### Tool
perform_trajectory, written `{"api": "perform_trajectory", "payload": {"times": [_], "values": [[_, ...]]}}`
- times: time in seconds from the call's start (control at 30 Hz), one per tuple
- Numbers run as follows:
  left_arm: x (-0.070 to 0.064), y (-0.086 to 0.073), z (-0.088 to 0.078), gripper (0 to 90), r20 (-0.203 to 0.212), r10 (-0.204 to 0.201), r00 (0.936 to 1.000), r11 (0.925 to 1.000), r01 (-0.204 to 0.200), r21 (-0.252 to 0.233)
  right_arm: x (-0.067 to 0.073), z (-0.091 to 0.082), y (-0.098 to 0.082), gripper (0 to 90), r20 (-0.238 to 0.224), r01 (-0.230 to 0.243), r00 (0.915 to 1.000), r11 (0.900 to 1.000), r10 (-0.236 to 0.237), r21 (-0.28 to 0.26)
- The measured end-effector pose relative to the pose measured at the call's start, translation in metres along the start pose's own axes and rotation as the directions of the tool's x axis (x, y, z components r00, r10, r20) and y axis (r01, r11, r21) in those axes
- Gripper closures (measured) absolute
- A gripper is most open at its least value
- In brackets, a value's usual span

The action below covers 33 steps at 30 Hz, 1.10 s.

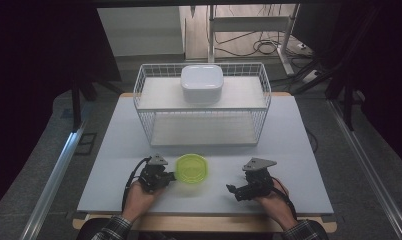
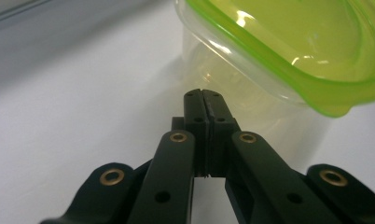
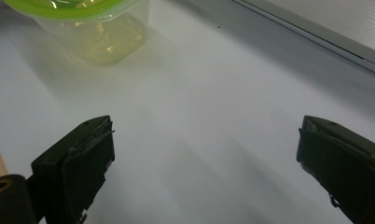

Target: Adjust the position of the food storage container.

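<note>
Near edge of table (image 1: 114, 165): left gripper (image 1: 170, 176), jaws pressed together, pointing at green-lidded container (image 1: 191, 169) just beside it; right gripper (image 1: 232, 190), jaws spread wide, resting well apart. Far side: wire basket (image 1: 261, 102) carrying white box (image 1: 202, 83).

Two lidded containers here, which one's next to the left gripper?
The clear container with the green lid, on the table by the left gripper. The white container sits on the wire rack.
</note>
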<state>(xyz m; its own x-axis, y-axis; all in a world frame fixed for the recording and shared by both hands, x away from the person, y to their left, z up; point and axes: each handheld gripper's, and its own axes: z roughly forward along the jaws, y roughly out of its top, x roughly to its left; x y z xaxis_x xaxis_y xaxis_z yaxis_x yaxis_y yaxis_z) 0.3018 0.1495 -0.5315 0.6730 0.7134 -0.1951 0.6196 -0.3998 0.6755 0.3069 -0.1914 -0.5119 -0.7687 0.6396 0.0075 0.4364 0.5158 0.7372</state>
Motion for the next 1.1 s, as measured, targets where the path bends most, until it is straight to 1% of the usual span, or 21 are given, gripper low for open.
{"api": "perform_trajectory", "payload": {"times": [0.07,0.1,0.13,0.17,0.2,0.27,0.3,0.37,0.4,0.5,0.57,0.67,0.77,0.8,0.83,0.9,0.93,1.0,1.03,1.07,1.1], "values": [[-0.005,0.001,0.003,89.8,0.009,0.018,0.9998,0.9998,-0.018,0.001,0.0,0.0,0.0,4.4,0.0,0.001,1.0,1.0,-0.001,0.002],[-0.009,0.002,0.006,89.6,0.014,0.031,0.9994,0.9995,-0.031,0.003,0.0,0.0,0.0,4.4,-0.001,0.006,1.0,1.0,-0.006,0.006],[-0.009,0.002,0.006,89.6,0.014,0.031,0.9994,0.9995,-0.031,0.003,0.0,0.0,0.0,4.4,-0.001,0.006,1.0,1.0,-0.006,0.006],[-0.014,0.003,0.009,89.4,0.023,0.044,0.9988,0.999,-0.045,0.008,0.0,0.001,0.0,4.4,-0.001,0.007,1.0,1.0,-0.007,0.008],[-0.014,0.003,0.009,89.3,0.023,0.044,0.9988,0.999,-0.045,0.008,0.0,0.001,0.0,4.4,-0.001,0.007,1.0,1.0,-0.007,0.008],[-0.019,0.005,0.013,89.2,0.028,0.05,0.9983,0.9987,-0.051,0.009,0.0,0.001,0.0,4.4,-0.002,0.008,1.0,1.0,-0.008,0.01],[-0.022,0.006,0.015,89.1,0.03,0.06,0.9977,0.9981,-0.061,0.012,0.0,0.001,0.0,4.4,-0.002,0.009,1.0,1.0,-0.009,0.01],[-0.027,0.008,0.018,89.0,0.026,0.08,0.9964,0.9965,-0.081,0.019,0.0,0.001,0.0,4.4,-0.002,0.009,1.0,1.0,-0.009,0.011],[-0.029,0.008,0.02,88.8,0.022,0.082,0.9964,0.9965,-0.082,0.016,0.0,0.001,-0.001,4.4,-0.002,0.01,0.9999,1.0,-0.01,0.011],[-0.028,0.008,0.018,86.1,0.013,0.093,0.9956,0.9955,-0.093,0.02,0.0,0.001,-0.001,4.4,-0.003,0.01,0.9999,1.0,-0.01,0.011],[-0.028,0.008,0.013,79.8,-0.006,0.092,0.9957,0.9957,-0.092,0.006,0.0,0.001,-0.001,4.4,-0.004,0.008,1.0,1.0,-0.008,0.009],[-0.026,0.007,0.005,62.6,-0.033,0.09,0.9954,0.9955,-0.091,-0.027,0.0,0.0,0.0,4.4,-0.007,0.006,1.0,1.0,-0.006,0.006],[-0.024,0.006,0.0,49.1,-0.048,0.089,0.9949,0.9951,-0.091,-0.038,0.0,0.0,0.0,4.4,-0.009,0.004,1.0,1.0,-0.003,0.002],[-0.024,0.005,-0.002,49.1,-0.055,0.087,0.9947,0.995,-0.089,-0.045,0.0,0.0,0.0,4.4,-0.009,0.002,1.0,1.0,-0.002,0.001],[-0.022,0.003,-0.007,41.8,-0.075,0.092,0.993,0.9935,-0.097,-0.06,-0.001,-0.001,0.0,4.4,-0.011,-0.002,0.9999,1.0,0.002,-0.003],[-0.021,0.002,-0.009,35.2,-0.077,0.088,0.9931,0.9931,-0.094,-0.07,-0.001,-0.001,0.0,4.4,-0.011,-0.003,0.9999,1.0,0.003,-0.003],[-0.02,0.001,-0.012,35.2,-0.077,0.081,0.9937,0.9927,-0.088,-0.083,-0.001,-0.001,0.0,4.4,-0.012,-0.006,0.9999,1.0,0.005,-0.007],[-0.018,0.0,-0.017,29.1,-0.077,0.074,0.9943,0.9916,-0.081,-0.1,-0.001,-0.002,0.0,4.4,-0.012,-0.006,0.9999,1.0,0.006,-0.017],[-0.017,-0.001,-0.019,24.4,-0.075,0.072,0.9945,0.9907,-0.08,-0.11,-0.001,-0.003,0.001,4.4,-0.012,-0.009,0.9999,1.0,0.009,-0.023],[-0.016,-0.002,-0.021,24.4,-0.073,0.074,0.9946,0.9894,-0.082,-0.12,-0.001,-0.003,0.001,4.4,-0.012,-0.009,0.9999,1.0,0.009,-0.023],[-0.014,-0.004,-0.024,21.0,-0.068,0.074,0.9949,0.9875,-0.083,-0.134,-0.001,-0.003,0.001,4.3,-0.013,-0.012,0.9998,1.0,0.011,-0.026]]}}
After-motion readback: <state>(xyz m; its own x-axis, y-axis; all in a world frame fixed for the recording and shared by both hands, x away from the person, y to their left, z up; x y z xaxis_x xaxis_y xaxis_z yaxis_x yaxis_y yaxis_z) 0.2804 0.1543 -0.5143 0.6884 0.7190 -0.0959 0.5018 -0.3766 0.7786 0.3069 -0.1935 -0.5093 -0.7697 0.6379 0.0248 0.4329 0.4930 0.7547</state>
